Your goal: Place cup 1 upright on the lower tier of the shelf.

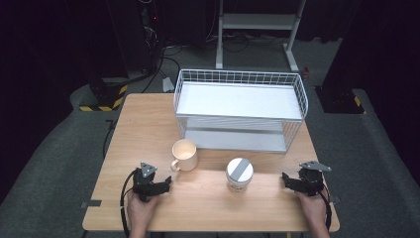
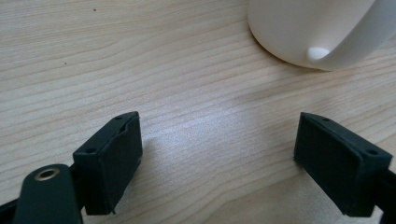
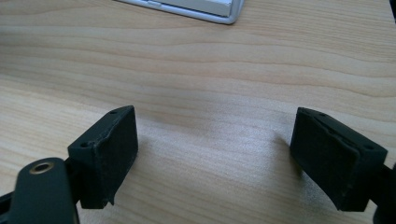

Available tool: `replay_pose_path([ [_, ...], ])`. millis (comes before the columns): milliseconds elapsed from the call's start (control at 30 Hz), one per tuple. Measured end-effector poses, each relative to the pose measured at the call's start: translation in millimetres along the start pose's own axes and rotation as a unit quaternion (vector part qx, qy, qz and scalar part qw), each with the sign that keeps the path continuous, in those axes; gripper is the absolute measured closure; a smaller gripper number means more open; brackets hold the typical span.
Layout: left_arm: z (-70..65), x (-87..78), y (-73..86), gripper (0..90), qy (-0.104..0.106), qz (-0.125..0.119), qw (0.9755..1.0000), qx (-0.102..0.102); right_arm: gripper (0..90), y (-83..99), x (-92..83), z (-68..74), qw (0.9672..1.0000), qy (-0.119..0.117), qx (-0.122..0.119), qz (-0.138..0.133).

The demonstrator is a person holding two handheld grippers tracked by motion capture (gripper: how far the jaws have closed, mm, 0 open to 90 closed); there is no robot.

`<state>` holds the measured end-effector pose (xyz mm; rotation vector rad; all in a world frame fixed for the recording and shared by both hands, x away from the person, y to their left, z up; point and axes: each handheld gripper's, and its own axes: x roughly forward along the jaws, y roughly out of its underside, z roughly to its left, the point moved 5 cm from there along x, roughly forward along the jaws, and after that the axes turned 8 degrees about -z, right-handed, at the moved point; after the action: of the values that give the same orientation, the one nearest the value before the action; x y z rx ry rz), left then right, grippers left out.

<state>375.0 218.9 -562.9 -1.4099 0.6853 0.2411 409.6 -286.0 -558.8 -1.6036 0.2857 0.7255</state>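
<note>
While both grippers rest on the bench (image 1: pixel 148 124), nothing looks started. The left gripper (image 1: pixel 166 184) and right gripper (image 1: pixel 286 179) have fingers wide apart and empty; mug (image 1: pixel 184 154) and lidded cup (image 1: pixel 239 174) stand untouched.

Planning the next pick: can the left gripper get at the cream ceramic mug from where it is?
Probably yes. The left gripper is open, and only bare wooden table lies between it and the cream ceramic mug.
</note>
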Motion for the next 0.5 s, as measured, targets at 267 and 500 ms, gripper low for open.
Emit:
replay_pose_path([
  [267, 0.1, -0.1, 0.1, 15.5, -0.001, 0.000, 1.0000, -0.002, 14.3, 2.9, -7.1, 0.2, 0.9999, -0.008, -0.002, -0.013],
  [500, 0.1, -0.1, 0.1, 15.5, -0.002, 0.000, 1.0000, -0.002, 14.3, 4.9, -11.7, 6.7, 0.9994, -0.023, -0.008, -0.022],
])
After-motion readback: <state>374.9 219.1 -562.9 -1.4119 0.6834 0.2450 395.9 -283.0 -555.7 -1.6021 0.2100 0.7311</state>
